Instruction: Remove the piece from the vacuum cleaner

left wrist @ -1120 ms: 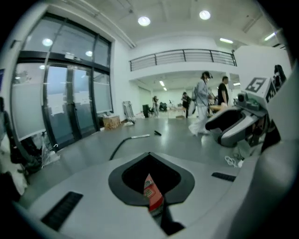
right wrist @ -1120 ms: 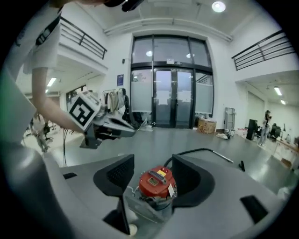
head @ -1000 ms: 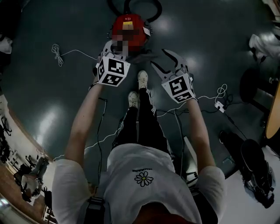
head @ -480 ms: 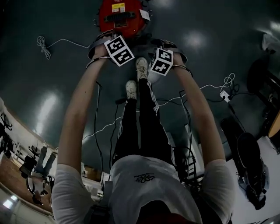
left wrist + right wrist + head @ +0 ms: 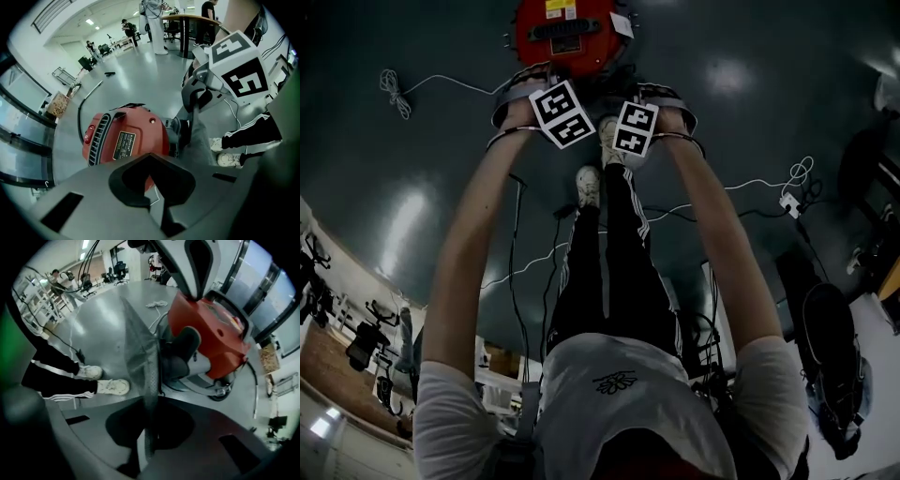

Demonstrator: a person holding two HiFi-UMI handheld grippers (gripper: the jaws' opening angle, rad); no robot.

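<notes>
**Right tongs on the grey piece, vacuum ahead of both hands**

The red vacuum cleaner [image 5: 562, 37] sits on the floor [image 5: 750, 94], just beyond the person's shoes [image 5: 110, 386] and directly ahead of both hands.

The right tongs [image 5: 146, 446] point down. Their jaws have just been closing and are now narrow, pinching a grey mesh piece [image 5: 140, 357] that is seen edge-on between them. The piece's long axis runs from the tongs up to the dark opening at the vacuum's near end, so it is apparently not free yet.

The left tongs [image 5: 157, 208] have their jaws together with nothing visibly in them. They hang over the red body, just beside the piece.

The right hand is the one on the piece. My guess is the pull should go away from the vacuum, toward the shoes, along that long axis. The left tongs are placed to steady the body.
</notes>
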